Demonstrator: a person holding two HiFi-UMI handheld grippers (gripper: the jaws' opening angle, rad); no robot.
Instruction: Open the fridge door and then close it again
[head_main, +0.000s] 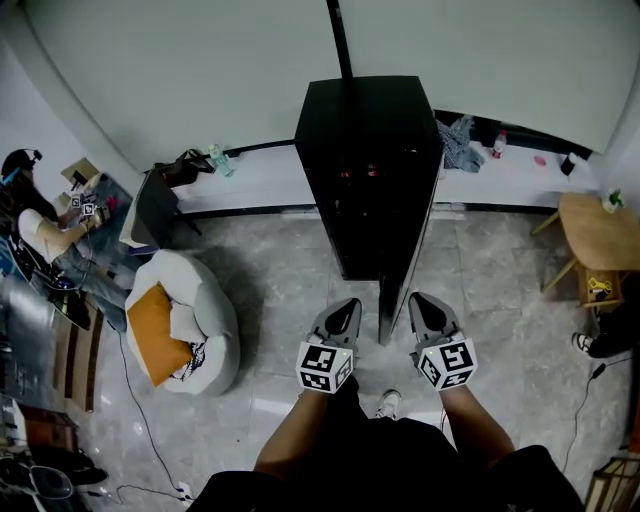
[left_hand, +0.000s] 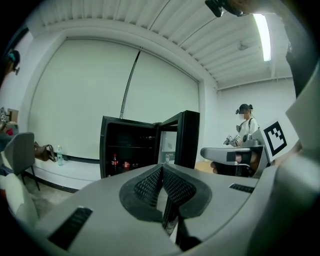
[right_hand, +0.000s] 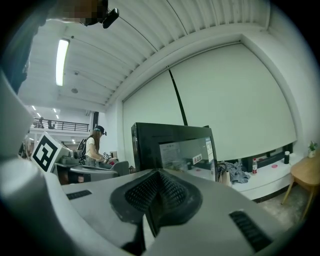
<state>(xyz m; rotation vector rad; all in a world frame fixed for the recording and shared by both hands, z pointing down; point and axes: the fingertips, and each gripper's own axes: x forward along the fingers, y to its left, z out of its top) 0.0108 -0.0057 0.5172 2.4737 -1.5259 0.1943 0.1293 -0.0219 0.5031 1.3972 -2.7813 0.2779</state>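
Observation:
A black fridge (head_main: 365, 140) stands against the wall ledge, its door (head_main: 405, 270) swung open toward me, edge-on in the head view. My left gripper (head_main: 347, 305) hangs just left of the door's free edge; my right gripper (head_main: 420, 300) hangs just right of it. Neither touches the door. In the left gripper view the fridge's open inside (left_hand: 127, 150) shows shelves and small bottles, with the door (left_hand: 185, 137) at its right. The left gripper (left_hand: 162, 167) is shut on nothing. The right gripper (right_hand: 159, 172) is shut and empty, facing the door's panel (right_hand: 175, 147).
A white beanbag with an orange cushion (head_main: 185, 320) lies on the floor to the left. At the right stands a round wooden table (head_main: 600, 230). Bottles and clothes lie on the white ledge (head_main: 250, 175). A person sits at far left (head_main: 40, 230); another stands nearby (left_hand: 246, 125).

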